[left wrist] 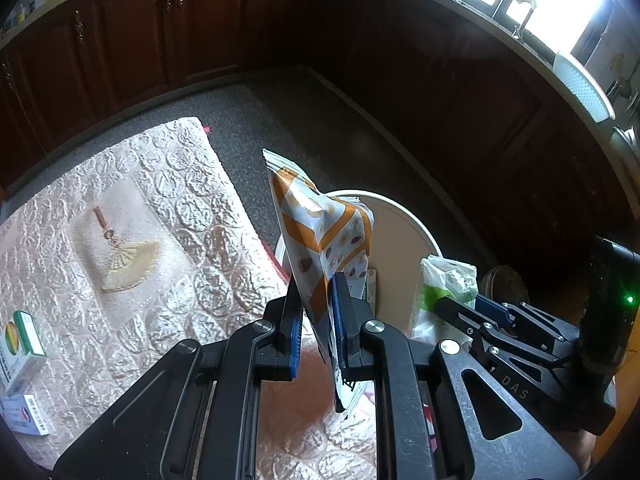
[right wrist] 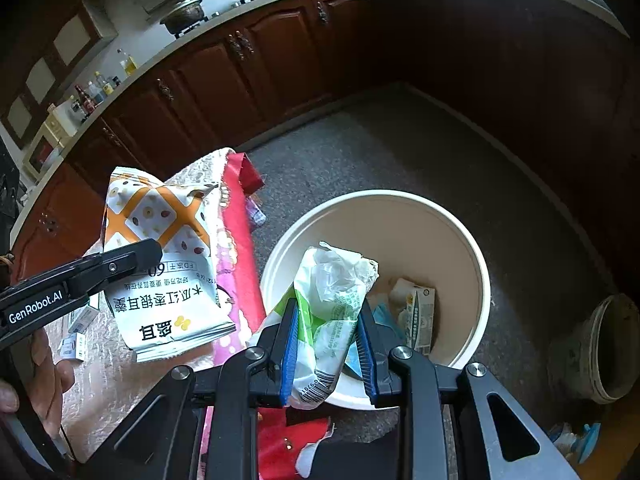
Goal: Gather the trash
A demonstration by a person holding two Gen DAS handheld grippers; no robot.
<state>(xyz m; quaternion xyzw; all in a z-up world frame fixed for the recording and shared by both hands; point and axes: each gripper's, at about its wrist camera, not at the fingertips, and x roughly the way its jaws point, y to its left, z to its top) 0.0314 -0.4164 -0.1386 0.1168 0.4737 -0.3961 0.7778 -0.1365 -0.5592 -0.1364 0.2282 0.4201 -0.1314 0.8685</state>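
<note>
While the left gripper (left wrist: 316, 320) pinches the lower part of an orange-and-white snack bag (left wrist: 320, 232), the bag stands nearly upright, its long axis rising from the jaws to a sealed top edge that leans up and away, just beside the cream bin (right wrist: 472, 264). Over the near rim of that bin, the right gripper (right wrist: 328, 344) is clamped on a crumpled green-and-white wrapper (right wrist: 332, 304), which runs lengthwise out from the jaws, its crinkled end pointing forward and up

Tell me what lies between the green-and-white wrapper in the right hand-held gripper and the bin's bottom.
Nothing: in the right wrist view the wrapper hangs over the open bin, with only a carton at its bottom.
</note>
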